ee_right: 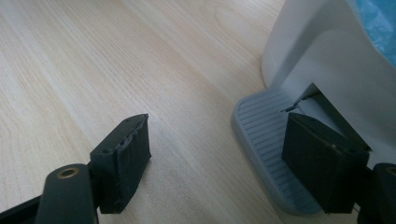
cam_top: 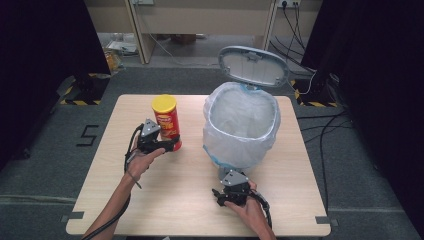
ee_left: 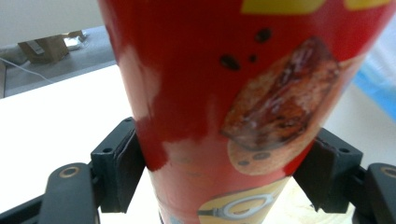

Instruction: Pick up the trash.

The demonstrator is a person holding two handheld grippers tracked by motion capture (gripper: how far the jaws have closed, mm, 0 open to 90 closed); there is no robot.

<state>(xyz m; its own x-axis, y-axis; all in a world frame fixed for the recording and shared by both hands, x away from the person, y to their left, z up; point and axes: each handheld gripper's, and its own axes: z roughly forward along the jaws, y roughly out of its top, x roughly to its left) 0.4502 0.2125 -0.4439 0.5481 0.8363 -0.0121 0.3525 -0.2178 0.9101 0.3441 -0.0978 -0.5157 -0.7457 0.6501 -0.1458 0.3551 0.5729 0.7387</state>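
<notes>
Canister (cam_top: 166, 120) stands upright, gripped low by left tongs (cam_top: 169, 144).

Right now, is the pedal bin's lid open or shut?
Open: the grey lid stands raised behind the pedal bin, exposing the liner's empty mouth.

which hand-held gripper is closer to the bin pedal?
Right. The right hand-held gripper has one jaw over the grey pedal at the bin's base. The left hand-held gripper is across the table, jaws on either side of the red can.
</notes>
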